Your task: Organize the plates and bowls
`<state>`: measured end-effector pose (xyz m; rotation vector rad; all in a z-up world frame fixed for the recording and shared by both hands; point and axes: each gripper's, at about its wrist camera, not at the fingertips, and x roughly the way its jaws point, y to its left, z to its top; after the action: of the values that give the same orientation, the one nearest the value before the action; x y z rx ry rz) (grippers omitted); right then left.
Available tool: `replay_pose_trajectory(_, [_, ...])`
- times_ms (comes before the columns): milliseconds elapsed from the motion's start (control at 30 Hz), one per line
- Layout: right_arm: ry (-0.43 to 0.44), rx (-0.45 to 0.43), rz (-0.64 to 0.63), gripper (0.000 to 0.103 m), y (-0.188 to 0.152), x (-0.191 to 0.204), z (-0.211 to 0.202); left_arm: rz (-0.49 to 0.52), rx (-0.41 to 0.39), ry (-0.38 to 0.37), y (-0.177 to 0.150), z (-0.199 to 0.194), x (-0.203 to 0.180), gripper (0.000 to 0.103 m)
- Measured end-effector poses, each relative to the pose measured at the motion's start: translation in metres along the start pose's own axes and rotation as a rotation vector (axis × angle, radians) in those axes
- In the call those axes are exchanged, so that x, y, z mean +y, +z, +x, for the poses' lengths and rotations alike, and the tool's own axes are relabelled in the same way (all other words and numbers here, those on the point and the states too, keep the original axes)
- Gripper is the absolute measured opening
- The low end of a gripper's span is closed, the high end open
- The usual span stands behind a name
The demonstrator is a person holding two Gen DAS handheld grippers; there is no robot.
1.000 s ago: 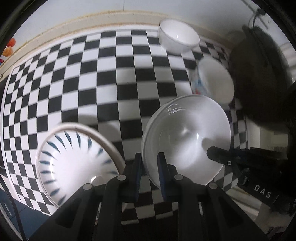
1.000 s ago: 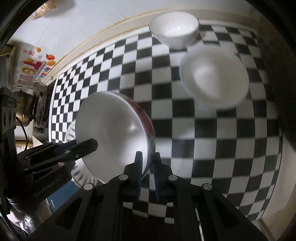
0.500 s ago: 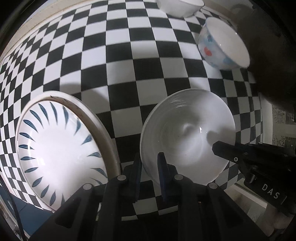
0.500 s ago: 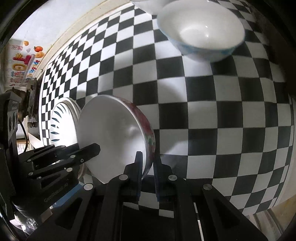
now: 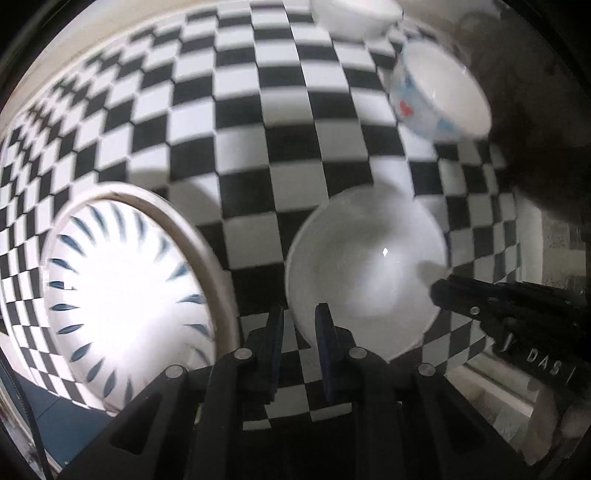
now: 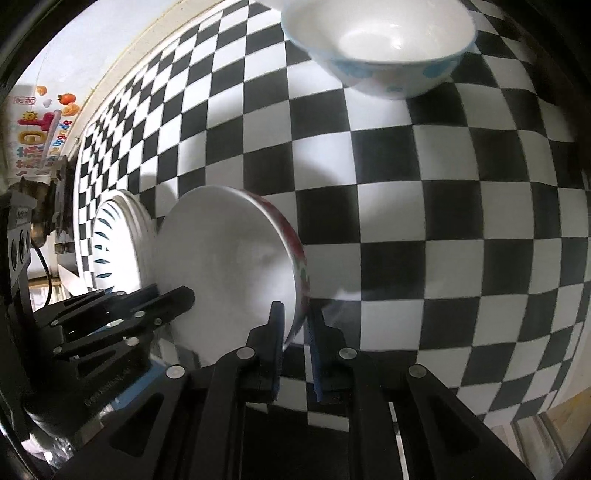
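Note:
A white bowl (image 5: 369, 273) with a red print on its outside (image 6: 229, 266) hangs tilted just above the checkered tablecloth (image 5: 258, 129), held by both grippers at opposite rims. My left gripper (image 5: 299, 328) is shut on the near rim in the left wrist view. Its fingers (image 6: 177, 295) show at the bowl's left edge in the right wrist view. My right gripper (image 6: 295, 325) has the other rim between its pads, and its jaws are opening. A plate with blue streaks (image 5: 125, 295) lies left of the bowl.
A bowl with blue and red prints (image 5: 443, 96) (image 6: 380, 40) stands further back, and a plain white bowl (image 5: 354, 18) behind it. A dark bulky object (image 5: 535, 129) fills the right side. Stickers (image 6: 37, 125) mark the wall at the left.
Both grippers have sunk toward the cloth with the white bowl between them. The streaked plate and the printed bowl now look larger and nearer. The right jaws stand slightly wider.

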<state>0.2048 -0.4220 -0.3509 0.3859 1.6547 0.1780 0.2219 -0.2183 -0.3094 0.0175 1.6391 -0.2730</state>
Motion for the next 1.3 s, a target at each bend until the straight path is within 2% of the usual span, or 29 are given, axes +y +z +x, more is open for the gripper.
replay_pose_trajectory(33, [-0.007, -0.018, -0.002, 0.019, 0.0, 0.0, -0.01, -0.003, -0.03, 0.006, 0.002, -0.011, 0.0, 0.016])
replay_pose_trajectory(100, [-0.024, -0.066, -0.009, 0.036, 0.002, 0.0, -0.03, -0.007, -0.089, 0.014, 0.008, -0.031, 0.0, 0.019])
replay_pose_trajectory(167, [-0.062, -0.13, -0.013, 0.047, 0.011, -0.003, -0.057, -0.004, -0.139, 0.016, 0.024, -0.048, -0.004, 0.025])
replay_pose_trajectory(200, [-0.086, -0.159, -0.018, 0.05, 0.019, -0.004, -0.069, -0.002, -0.151, 0.009, 0.034, -0.052, -0.007, 0.027])
replay_pose_trajectory(367, [-0.224, -0.235, 0.005, 0.05, 0.071, -0.023, -0.094, -0.004, -0.139, -0.055, 0.097, -0.046, -0.032, 0.027])
replay_pose_trajectory(533, [-0.344, -0.202, 0.01, 0.05, 0.122, -0.04, -0.08, 0.018, -0.048, -0.114, 0.149, -0.008, -0.062, 0.027])
replay_pose_trajectory(633, [-0.394, -0.178, -0.001, 0.049, 0.14, -0.042, -0.067, 0.031, 0.0, -0.1, 0.176, 0.017, -0.074, 0.027])
replay_pose_trajectory(733, [-0.415, -0.15, 0.008, 0.043, 0.148, -0.047, -0.052, 0.044, 0.048, -0.095, 0.192, 0.033, -0.08, 0.027])
replay_pose_trajectory(767, [-0.414, -0.134, 0.013, 0.039, 0.152, -0.05, -0.047, 0.049, 0.057, -0.092, 0.195, 0.039, -0.081, 0.026])
replay_pose_trajectory(800, [-0.413, -0.126, 0.02, 0.029, 0.154, -0.053, -0.043, 0.054, 0.063, -0.092, 0.197, 0.043, -0.082, 0.026])
replay_pose_trajectory(833, [-0.401, -0.114, 0.028, 0.027, 0.157, -0.057, -0.039, 0.062, 0.062, -0.089, 0.2, 0.047, -0.084, 0.026])
replay_pose_trajectory(900, [-0.367, -0.103, 0.039, 0.014, 0.162, -0.06, -0.033, 0.081, 0.052, -0.088, 0.203, 0.052, -0.087, 0.015])
replay_pose_trajectory(933, [-0.35, -0.098, 0.04, 0.011, 0.164, -0.06, -0.031, 0.088, 0.049, -0.085, 0.204, 0.053, -0.088, 0.014])
replay_pose_trajectory(1000, [-0.35, -0.106, 0.054, 0.01, 0.166, -0.059, -0.03, 0.093, 0.037, -0.095, 0.205, 0.053, -0.089, 0.011])
replay_pose_trajectory(1300, [-0.273, -0.114, 0.057, 0.009, 0.166, -0.055, -0.038, 0.097, 0.008, -0.07, 0.2, 0.038, -0.084, 0.011])
